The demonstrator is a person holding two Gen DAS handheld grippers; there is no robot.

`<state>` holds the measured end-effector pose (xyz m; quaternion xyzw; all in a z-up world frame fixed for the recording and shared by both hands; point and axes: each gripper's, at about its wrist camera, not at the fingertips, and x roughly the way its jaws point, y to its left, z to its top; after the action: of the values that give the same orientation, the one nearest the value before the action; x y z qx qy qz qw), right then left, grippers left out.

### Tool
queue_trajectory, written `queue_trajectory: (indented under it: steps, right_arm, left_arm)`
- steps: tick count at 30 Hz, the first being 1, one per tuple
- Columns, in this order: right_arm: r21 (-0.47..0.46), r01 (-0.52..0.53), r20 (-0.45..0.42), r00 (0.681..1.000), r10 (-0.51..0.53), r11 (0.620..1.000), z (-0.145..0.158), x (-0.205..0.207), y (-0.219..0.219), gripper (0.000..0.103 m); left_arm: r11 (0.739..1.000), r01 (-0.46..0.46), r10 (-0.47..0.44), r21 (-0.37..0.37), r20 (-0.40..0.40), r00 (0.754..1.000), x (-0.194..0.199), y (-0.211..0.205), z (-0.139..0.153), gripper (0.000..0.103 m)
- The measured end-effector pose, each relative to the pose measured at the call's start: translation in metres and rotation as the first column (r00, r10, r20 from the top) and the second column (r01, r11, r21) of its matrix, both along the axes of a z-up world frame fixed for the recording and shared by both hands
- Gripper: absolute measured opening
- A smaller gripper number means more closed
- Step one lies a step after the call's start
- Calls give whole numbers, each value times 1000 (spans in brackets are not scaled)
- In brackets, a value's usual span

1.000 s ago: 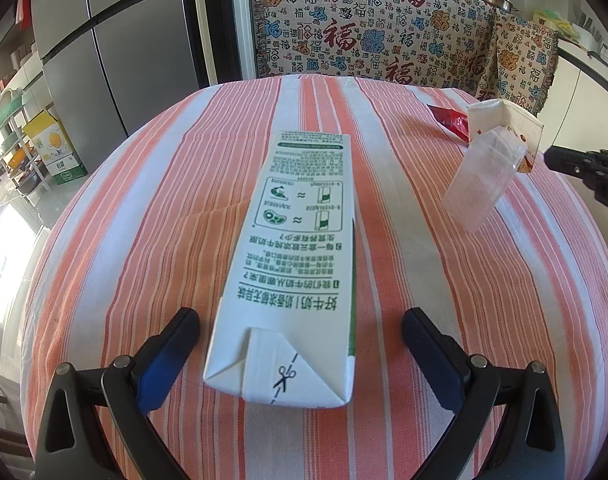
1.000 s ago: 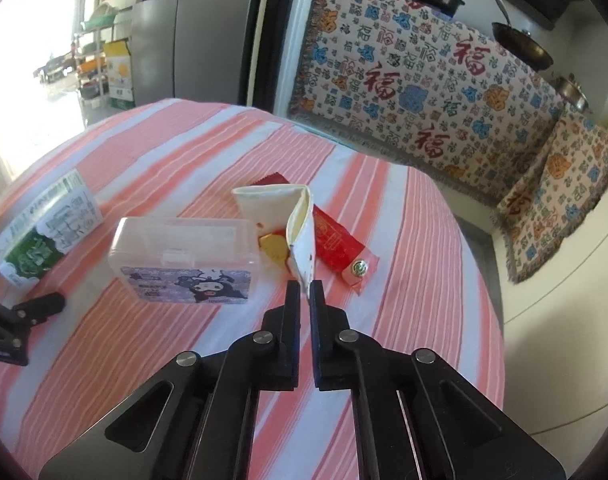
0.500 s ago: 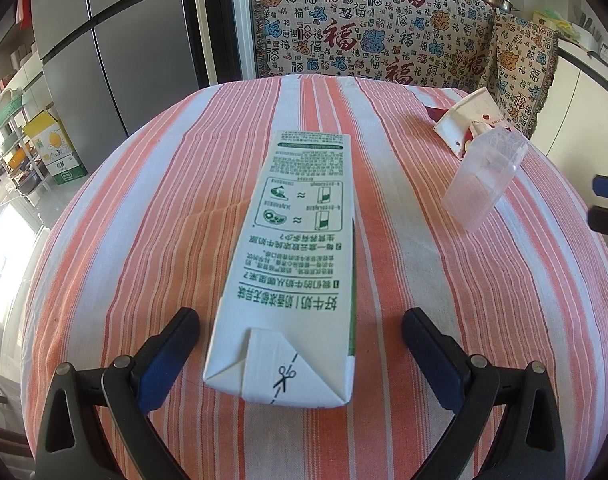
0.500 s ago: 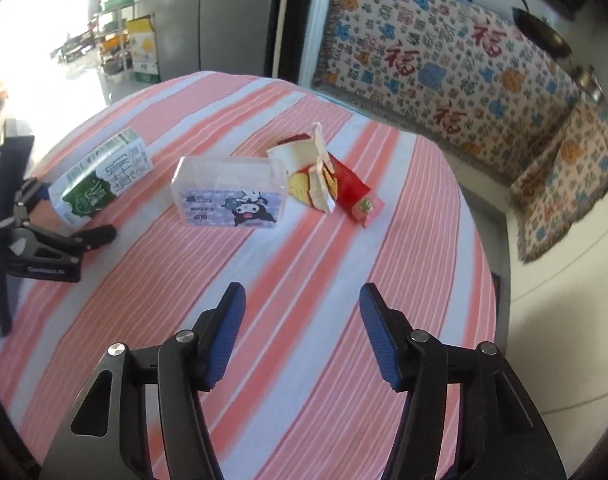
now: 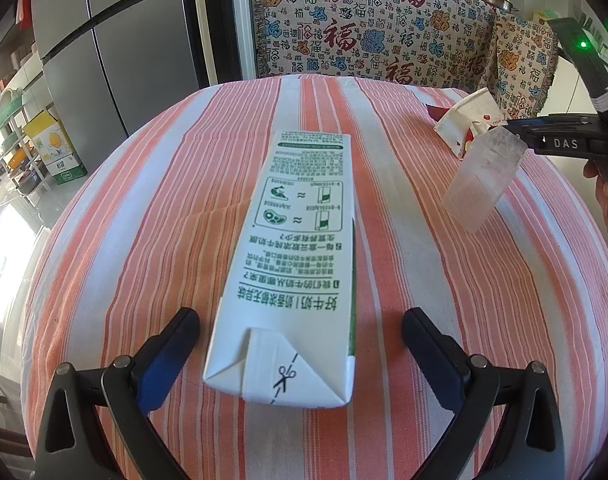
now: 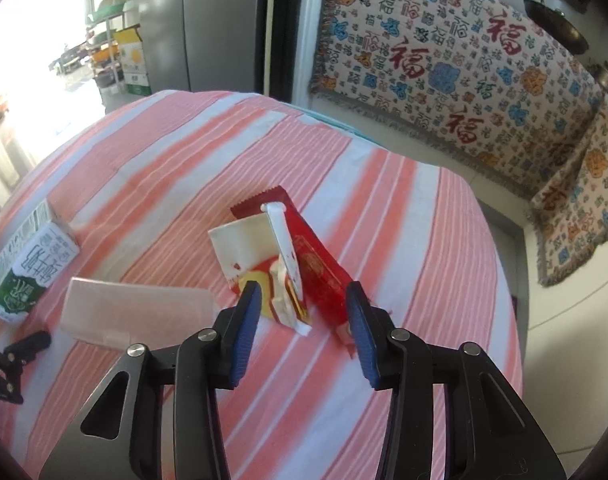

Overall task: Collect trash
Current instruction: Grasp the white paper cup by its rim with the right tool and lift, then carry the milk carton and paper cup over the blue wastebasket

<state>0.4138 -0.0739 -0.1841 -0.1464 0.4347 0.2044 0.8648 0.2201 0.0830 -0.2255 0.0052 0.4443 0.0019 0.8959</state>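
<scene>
A white and green milk carton point(image 5: 300, 248) lies flat on the striped table, its folded end between the jaws of my open left gripper point(image 5: 300, 344), which does not touch it. It also shows in the right wrist view point(image 6: 28, 268). My right gripper point(image 6: 302, 312) is open, its jaws on either side of a crumpled white paper wrapper point(image 6: 260, 256) that lies on a red snack packet point(image 6: 319, 276). A clear plastic box point(image 6: 136, 312) lies just left of it. In the left wrist view the box point(image 5: 483, 180), wrapper point(image 5: 467, 120) and right gripper point(image 5: 563, 140) sit at far right.
The round table has an orange and white striped cloth point(image 5: 144, 220). A grey fridge point(image 5: 116, 48) and a patterned cloth over furniture point(image 5: 363, 32) stand beyond it. Shelves with a box point(image 5: 52, 152) are at far left. The table edge drops off on the right point(image 6: 499, 264).
My right gripper opened, pulled back, then came forward and down over the white wrapper. The wrapper has dropped back onto the red packet. My left gripper has not moved.
</scene>
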Motion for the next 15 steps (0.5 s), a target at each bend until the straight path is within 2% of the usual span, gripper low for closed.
queue_trajectory:
  steps: [1,2,6,9,11,13,15]
  right_arm:
    - [7,18,1,1000,-18,1000,0,-2,0,9]
    - [24,36,4,999,-37,999,2,-6,-3,7]
    - [94,144,-20,990,-143,985,21,-34,-38,7]
    - [84,211,-142,970,-198,974,26,-69,-71,7]
    - [97,199,-216,961,-175,975,21,-101,-88,7]
    - [66,178,-240,958,-158,982,13,-135,-93,8]
    - [56,172,-251,956,-152,984,1,-163,-96,9]
  left_arm:
    - [1000,0,0,0,0,1000,0,0,0,103]
    - [1000,0,0,0,0,1000,0,0,0,103]
    - [1000,-1,1,0,0,1000,0,0,0,103]
    - [1000,-1,1,0,0,1000,0,-1,0,103]
    - [1000,-1,1,0,0,1000,-1,0,0,103]
    - [1000,1,-1,2,-2,1000,-1,-1,1,103]
    - [999,46,-46,-1,-21,999,-2,1,2,103]
